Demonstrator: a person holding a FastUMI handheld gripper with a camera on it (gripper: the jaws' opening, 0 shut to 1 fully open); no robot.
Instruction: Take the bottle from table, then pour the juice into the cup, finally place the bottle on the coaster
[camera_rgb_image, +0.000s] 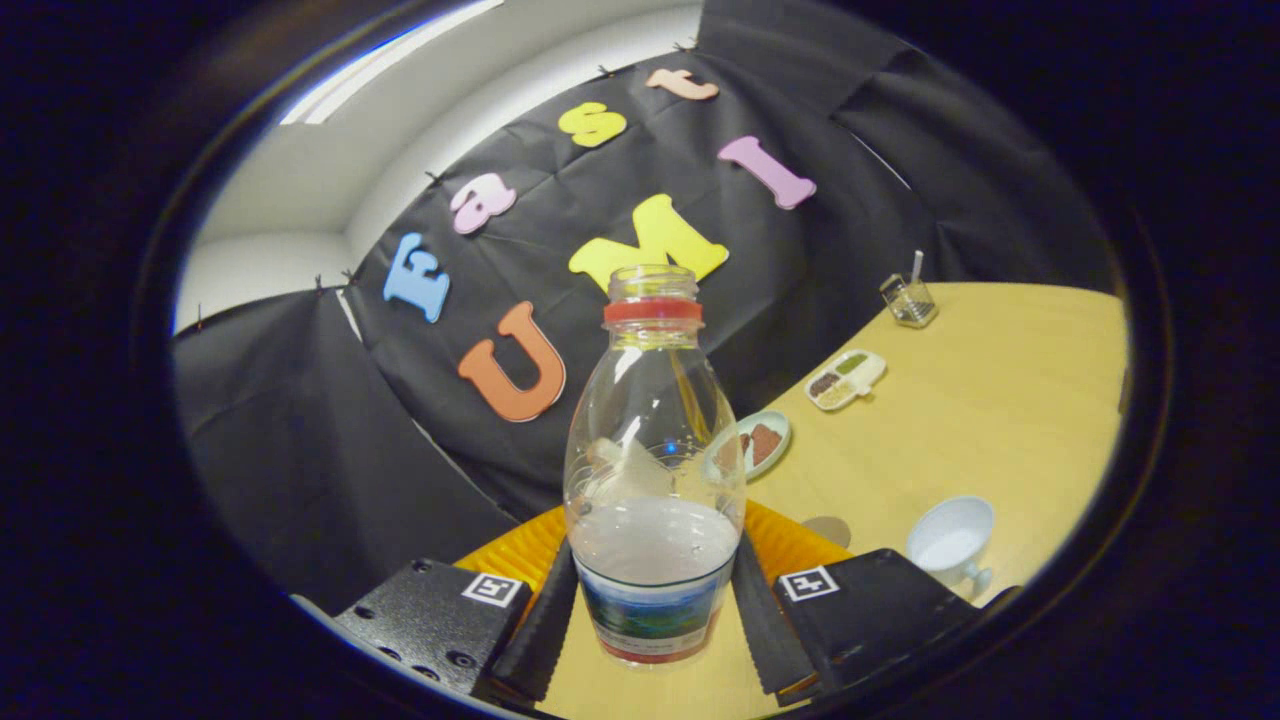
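A clear plastic bottle (652, 470) with a red neck ring and no cap stands upright between my fingers, its lower part holding pale cloudy juice above a coloured label. My gripper (655, 620) is shut on the bottle, one finger pressing each side of its base. A white cup (951, 541) sits on the wooden table (980, 410) to the right, just beyond the right finger. A small round grey coaster (828, 530) lies on the table between the bottle and the cup. The whole view is tilted.
Behind the bottle lies a round plate (760, 440) with brown food. Farther back are a white divided tray (846, 379) of snacks and a small glass holder (909, 298) near the wall. An orange ridged mat (790, 545) lies under the bottle.
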